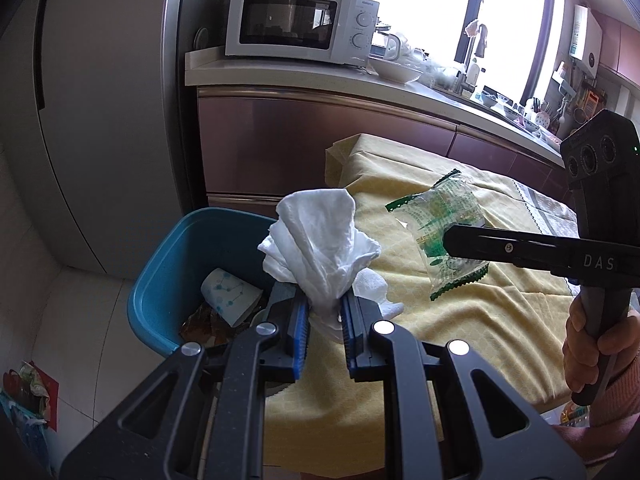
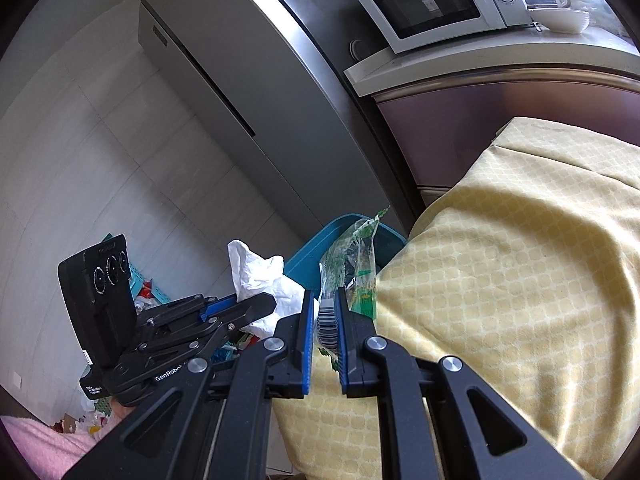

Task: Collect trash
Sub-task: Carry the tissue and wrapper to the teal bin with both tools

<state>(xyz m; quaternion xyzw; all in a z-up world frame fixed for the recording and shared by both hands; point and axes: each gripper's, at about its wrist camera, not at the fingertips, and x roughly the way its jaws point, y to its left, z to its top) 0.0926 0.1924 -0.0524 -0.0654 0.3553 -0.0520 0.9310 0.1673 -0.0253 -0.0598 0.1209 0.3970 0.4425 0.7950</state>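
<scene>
A grey fridge point(image 1: 100, 120) and counter point(image 1: 320, 76) stand beyond both tongs. A yellow cloth point(image 1: 460, 300) covers the table. The bin point(image 1: 168, 272) sits below the left tongs point(image 1: 325, 312), clamped on tissue point(image 1: 316, 240). The right tongs point(image 2: 325, 320) pinch a wrapper point(image 2: 352, 256), perhaps over the bin.

White microwave point(image 1: 298, 24) on pale counter point(image 1: 280, 70), far ahead of left gripper, above it. Tall grey fridge point(image 1: 108, 120) to its left. White bowl point(image 1: 394, 70) just right of microwave. Kettle point(image 1: 390, 46) behind bowl. Bright window point(image 1: 420, 8) beyond. Reddish-brown cabinets point(image 1: 300, 140) below counter. Yellow patterned tablecloth point(image 1: 480, 300) ahead-right, under gripper line. Pale tiled floor point(image 1: 80, 320) lower left.
</scene>
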